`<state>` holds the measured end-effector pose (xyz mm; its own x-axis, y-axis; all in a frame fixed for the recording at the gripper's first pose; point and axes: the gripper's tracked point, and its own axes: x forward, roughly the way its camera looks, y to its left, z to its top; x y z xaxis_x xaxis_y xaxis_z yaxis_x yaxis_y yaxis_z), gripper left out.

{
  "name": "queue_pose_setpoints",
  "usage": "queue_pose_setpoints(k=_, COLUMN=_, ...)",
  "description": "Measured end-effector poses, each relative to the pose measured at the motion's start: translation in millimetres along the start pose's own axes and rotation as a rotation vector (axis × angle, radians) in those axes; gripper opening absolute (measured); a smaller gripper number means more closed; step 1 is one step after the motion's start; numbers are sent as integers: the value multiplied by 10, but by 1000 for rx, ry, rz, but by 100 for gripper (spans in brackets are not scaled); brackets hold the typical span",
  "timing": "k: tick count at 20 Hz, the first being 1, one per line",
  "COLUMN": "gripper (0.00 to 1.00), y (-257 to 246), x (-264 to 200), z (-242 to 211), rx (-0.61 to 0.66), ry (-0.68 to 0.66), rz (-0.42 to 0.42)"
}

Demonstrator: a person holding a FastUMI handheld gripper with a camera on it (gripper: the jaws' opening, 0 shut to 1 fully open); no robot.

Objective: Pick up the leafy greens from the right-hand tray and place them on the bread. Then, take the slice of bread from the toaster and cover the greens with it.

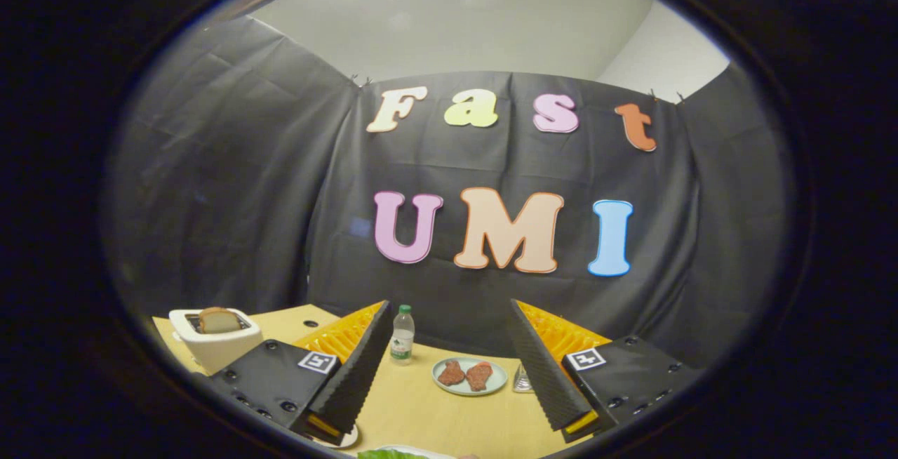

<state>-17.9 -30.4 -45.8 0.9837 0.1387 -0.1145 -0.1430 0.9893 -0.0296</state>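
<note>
**Risk: greens nearly beneath the camera**

Fingers (449,368) stand wide apart, holding nothing. Leafy greens (390,454) lie just below them at the near desk (435,410) edge, barely in sight; a blind descent may miss. Beyond: plate (469,376), water bottle (402,333). Farther left, bread slice (218,319) upright in toaster (214,343), liable to tip.

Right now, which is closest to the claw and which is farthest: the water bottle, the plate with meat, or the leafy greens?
The claw is open.
1. Leafy greens, right below the fingers.
2. Plate with meat, ahead between the fingers.
3. Water bottle, beyond, near the wall.
</note>
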Motion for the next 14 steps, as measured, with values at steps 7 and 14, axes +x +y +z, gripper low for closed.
queue_pose_setpoints(k=7, gripper=100, y=24, x=-73, z=-399, rx=-67, ry=113, rz=147)
queue_pose_setpoints(k=14, gripper=100, y=235, x=-190, z=-950, rx=-148, ry=251, rz=355)
